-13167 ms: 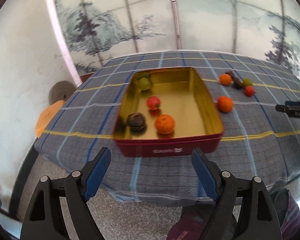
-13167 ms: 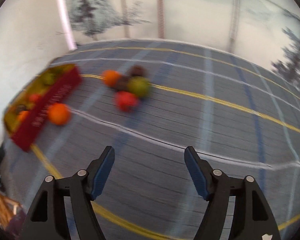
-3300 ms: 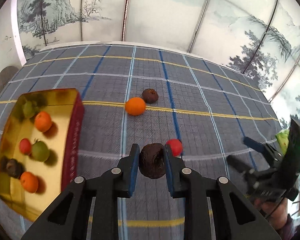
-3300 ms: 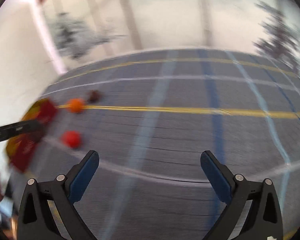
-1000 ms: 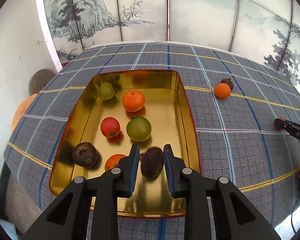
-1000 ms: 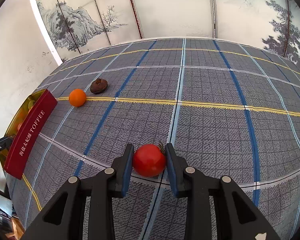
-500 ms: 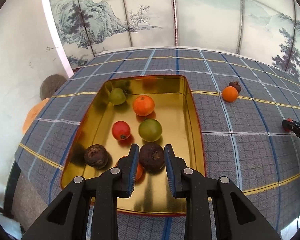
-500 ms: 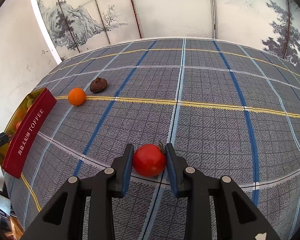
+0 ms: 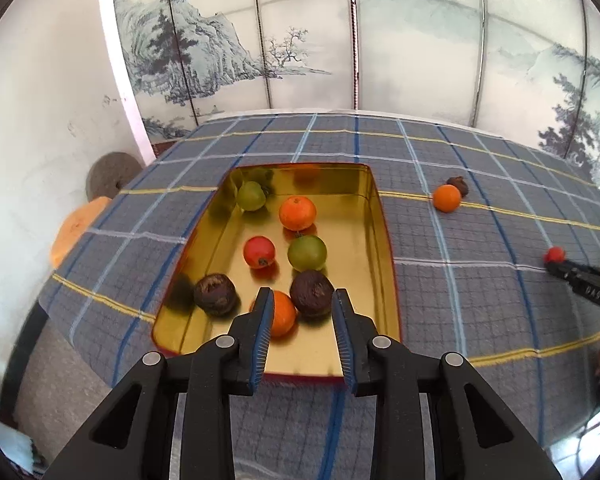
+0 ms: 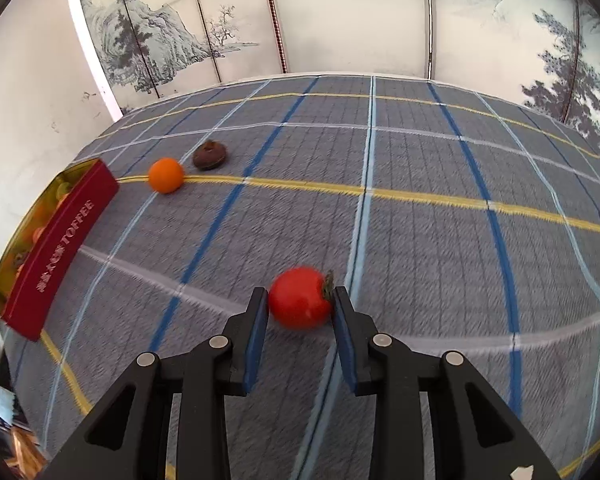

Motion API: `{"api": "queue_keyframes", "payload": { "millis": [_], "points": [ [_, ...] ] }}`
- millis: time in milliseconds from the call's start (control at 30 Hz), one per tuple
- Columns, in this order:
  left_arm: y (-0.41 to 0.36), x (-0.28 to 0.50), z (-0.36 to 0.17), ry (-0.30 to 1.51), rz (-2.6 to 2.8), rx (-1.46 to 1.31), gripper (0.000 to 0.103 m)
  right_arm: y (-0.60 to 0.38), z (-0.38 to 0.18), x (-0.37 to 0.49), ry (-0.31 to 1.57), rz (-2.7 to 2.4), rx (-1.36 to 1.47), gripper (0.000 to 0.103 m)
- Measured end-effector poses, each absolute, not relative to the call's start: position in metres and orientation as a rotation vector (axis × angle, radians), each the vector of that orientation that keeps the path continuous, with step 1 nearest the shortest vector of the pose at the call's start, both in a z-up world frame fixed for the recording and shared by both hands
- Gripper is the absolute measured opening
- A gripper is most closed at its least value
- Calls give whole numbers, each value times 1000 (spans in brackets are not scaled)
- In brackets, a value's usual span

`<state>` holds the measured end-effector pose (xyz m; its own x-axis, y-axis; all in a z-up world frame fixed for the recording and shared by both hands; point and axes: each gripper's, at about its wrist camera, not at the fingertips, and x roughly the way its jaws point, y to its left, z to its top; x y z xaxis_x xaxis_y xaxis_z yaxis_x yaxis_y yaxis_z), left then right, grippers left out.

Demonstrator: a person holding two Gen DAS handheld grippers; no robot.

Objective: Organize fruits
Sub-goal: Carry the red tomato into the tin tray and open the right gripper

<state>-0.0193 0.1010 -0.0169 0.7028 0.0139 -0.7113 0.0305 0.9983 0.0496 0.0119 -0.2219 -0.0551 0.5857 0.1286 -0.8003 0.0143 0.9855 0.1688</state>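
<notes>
Since a second ago the left gripper has drawn back from the gold tin, and its jaws are opening, with nothing between them. The dark brown fruit it carried now lies inside the tin beside an orange, because collected fruits belong there. The right gripper is closed on the red fruit just above the checked cloth, probably to bring it next.

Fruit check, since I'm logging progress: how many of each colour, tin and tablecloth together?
Orange: 3
Red: 2
Green: 2
Dark brown: 3
Total: 10
</notes>
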Motion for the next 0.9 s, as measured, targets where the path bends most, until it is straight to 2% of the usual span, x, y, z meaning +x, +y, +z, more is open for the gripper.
{"api": "queue_keyframes", "payload": {
  "millis": [233, 567, 667, 700, 733, 800, 900],
  "points": [
    [107, -39, -16, 780, -33, 25, 33, -204, -47, -16, 913, 139, 231, 28],
    [118, -58, -9, 762, -52, 5, 40, -181, -23, -29, 859, 117, 157, 28],
    [116, -62, -8, 751, -63, 24, 51, -193, -21, -26, 861, 56, 103, 33],
    [114, -63, -8, 745, -66, 31, 54, -197, -25, -21, 881, 45, 91, 38],
    [112, -65, -8, 740, -67, 38, 54, -200, -28, -18, 892, 53, 99, 44],
    [106, -67, -8, 737, -76, 60, 54, -204, -36, -11, 913, 31, 89, 48],
    [98, -69, -9, 734, -92, 88, 55, -209, -48, -4, 936, 22, 92, 48]
  ]
}}
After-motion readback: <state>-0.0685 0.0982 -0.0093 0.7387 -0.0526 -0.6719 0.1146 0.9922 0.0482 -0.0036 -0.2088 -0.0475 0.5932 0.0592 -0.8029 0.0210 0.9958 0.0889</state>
